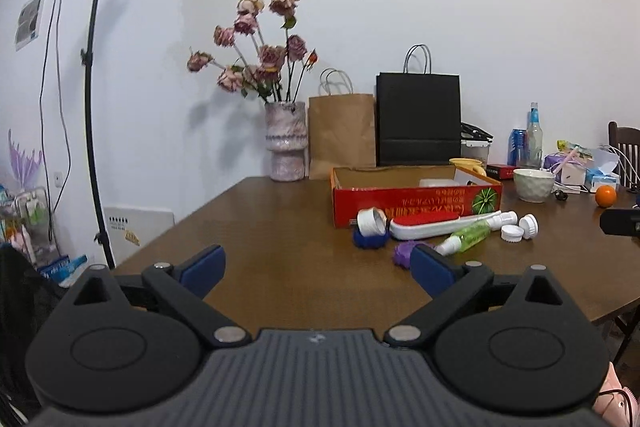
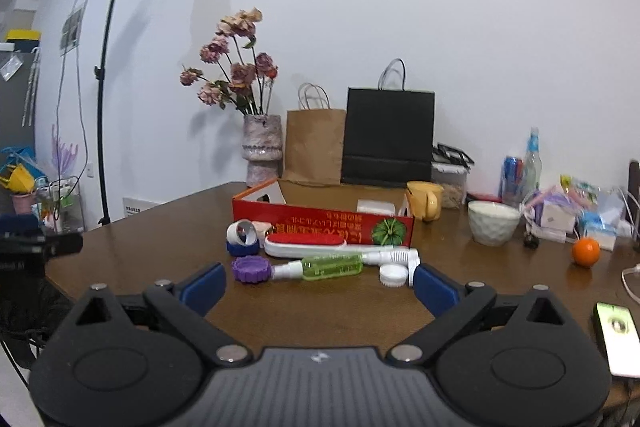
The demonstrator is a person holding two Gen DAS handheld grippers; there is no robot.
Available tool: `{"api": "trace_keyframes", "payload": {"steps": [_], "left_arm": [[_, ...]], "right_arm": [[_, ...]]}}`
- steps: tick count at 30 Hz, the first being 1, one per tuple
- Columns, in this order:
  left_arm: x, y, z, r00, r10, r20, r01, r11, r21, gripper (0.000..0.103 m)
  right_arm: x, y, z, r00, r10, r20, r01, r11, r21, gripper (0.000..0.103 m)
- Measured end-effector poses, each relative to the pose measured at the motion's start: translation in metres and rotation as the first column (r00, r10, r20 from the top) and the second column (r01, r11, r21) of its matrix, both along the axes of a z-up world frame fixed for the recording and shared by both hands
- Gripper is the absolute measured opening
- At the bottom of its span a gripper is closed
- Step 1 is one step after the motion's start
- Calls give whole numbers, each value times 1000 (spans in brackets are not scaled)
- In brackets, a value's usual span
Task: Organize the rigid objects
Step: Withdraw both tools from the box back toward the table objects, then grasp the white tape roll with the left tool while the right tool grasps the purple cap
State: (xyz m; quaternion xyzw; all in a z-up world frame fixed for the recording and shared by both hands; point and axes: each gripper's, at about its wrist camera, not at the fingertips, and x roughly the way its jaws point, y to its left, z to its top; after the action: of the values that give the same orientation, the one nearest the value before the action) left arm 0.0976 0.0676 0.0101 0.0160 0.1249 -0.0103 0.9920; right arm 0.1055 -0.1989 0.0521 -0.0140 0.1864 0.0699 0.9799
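Observation:
A red cardboard box (image 1: 404, 202) (image 2: 320, 225) lies open on the brown table. In front of it lie a white brush with a red pad (image 1: 424, 223) (image 2: 306, 243), a green spray bottle (image 1: 470, 235) (image 2: 328, 267), a purple toothed cap (image 1: 402, 254) (image 2: 250, 269), a blue toothed cap (image 1: 370, 239) (image 2: 242, 248) with a white ring (image 1: 370, 221) (image 2: 241, 231) on it, and white caps (image 1: 520, 229) (image 2: 392, 275). My left gripper (image 1: 316, 267) is open and empty, left of the items. My right gripper (image 2: 318, 283) is open and empty, just before them.
A vase of dried roses (image 1: 286, 141) (image 2: 262, 151), a brown bag (image 1: 342, 135) and a black bag (image 1: 418, 119) stand at the wall. A white bowl (image 2: 494, 223), an orange (image 2: 586, 251), bottles and clutter are at the right. A phone (image 2: 616, 343) lies near right.

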Motion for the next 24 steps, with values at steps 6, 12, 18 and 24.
{"api": "trace_keyframes", "payload": {"steps": [6,12,18,24], "left_arm": [[8,3,-9,1000,-10,-29,9,1000,-17,101],[41,4,-14,997,-7,-77,4,999,-40,100],[114,-6,-12,993,-64,-98,58,996,-61,78],[206,-15,-16,974,-147,-174,127,985,-121,68]], "right_arm": [[16,15,-8,998,37,-42,-38,999,-20,99],[51,30,-23,992,85,-90,-85,996,2,98],[112,48,-41,978,151,-142,-152,988,8,92],[188,76,-63,954,225,-200,-237,971,-37,86]]}}
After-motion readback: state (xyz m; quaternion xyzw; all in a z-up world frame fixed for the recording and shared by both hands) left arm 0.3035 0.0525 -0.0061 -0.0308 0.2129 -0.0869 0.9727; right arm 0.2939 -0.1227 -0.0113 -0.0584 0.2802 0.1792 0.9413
